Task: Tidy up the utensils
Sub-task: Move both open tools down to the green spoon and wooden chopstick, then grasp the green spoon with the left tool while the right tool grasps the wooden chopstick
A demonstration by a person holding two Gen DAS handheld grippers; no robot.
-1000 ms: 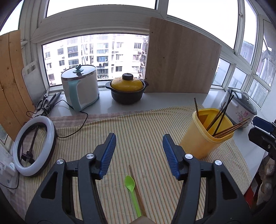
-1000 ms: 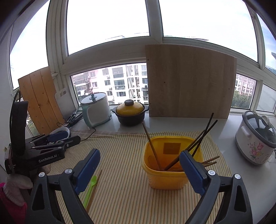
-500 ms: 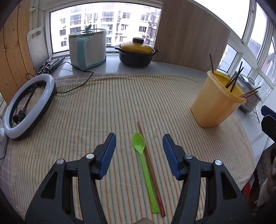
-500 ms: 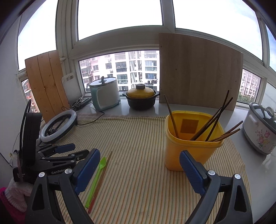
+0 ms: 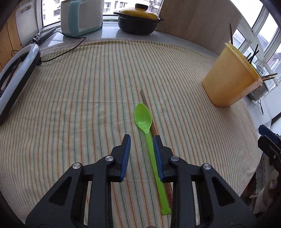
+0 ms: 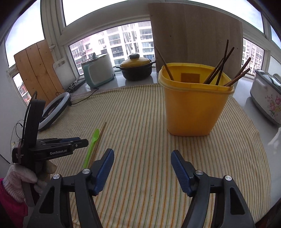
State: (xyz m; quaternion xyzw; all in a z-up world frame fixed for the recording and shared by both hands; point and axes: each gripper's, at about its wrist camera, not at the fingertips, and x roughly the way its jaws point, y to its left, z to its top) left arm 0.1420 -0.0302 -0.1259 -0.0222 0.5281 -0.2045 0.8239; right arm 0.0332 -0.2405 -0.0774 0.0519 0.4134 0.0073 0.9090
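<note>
A green plastic spoon (image 5: 143,118) lies on the striped cloth (image 5: 87,91) with a brown chopstick (image 5: 144,98) beside it on the right. My left gripper (image 5: 141,138) is low over the cloth, its jaws partly closed around the spoon's handle, not clamped. The spoon (image 6: 91,146) and chopstick (image 6: 99,140) also show in the right wrist view, with the left gripper (image 6: 86,141) beside them. A yellow tub (image 6: 194,103) holds several chopsticks. My right gripper (image 6: 142,156) is open and empty, in front of the tub.
A ring light (image 5: 15,70) lies at the cloth's left edge. A white and teal cooker (image 5: 80,15), a yellow-lidded black pot (image 5: 138,19) and a wooden board (image 6: 195,36) stand on the sill. A floral rice cooker (image 6: 267,98) stands at right.
My left gripper has dropped toward the cloth and narrowed its jaws around the green spoon's handle. My right gripper has tilted down and stays open.
</note>
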